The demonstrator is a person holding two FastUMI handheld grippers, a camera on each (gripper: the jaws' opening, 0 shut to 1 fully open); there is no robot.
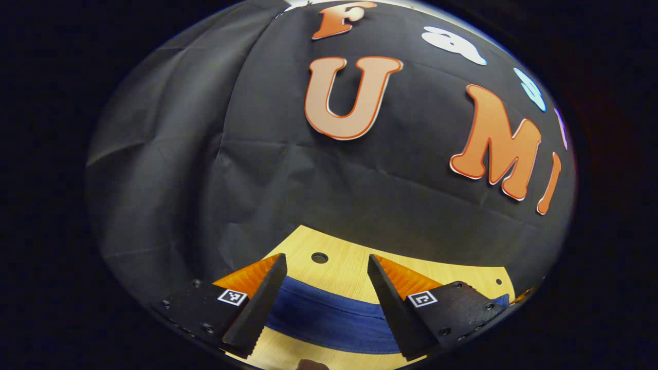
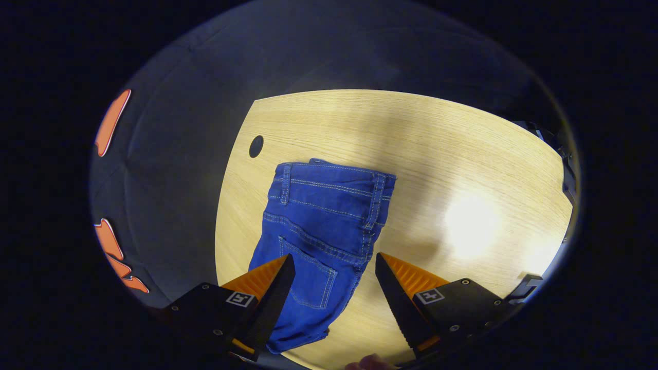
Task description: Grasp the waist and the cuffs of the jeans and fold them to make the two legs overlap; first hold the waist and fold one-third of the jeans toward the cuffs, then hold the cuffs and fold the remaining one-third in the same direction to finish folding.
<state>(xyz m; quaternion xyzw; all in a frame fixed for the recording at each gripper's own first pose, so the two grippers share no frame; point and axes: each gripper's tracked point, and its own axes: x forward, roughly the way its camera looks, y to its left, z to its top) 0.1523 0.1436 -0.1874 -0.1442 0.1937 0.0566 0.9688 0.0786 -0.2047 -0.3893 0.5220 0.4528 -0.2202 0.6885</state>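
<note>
The blue jeans [image 2: 318, 226] lie flat on the wooden table [image 2: 437, 154], waistband at the far end and a back pocket showing near my right fingers. My right gripper [image 2: 334, 264] hovers open above the pocket area, its fingers spread wide with nothing between them. In the left gripper view a band of the blue jeans [image 1: 329, 318] crosses the table [image 1: 344, 267] just beyond the fingers. My left gripper [image 1: 326, 262] is open too, holding nothing and facing the cloth wall.
A round cable hole [image 2: 256, 146] sits in the table near the jeans' waist, and the cable hole [image 1: 319, 257] shows between the left fingers. Bare tabletop spreads to the right of the jeans. A fingertip [image 2: 367, 362] peeks in at the bottom edge.
</note>
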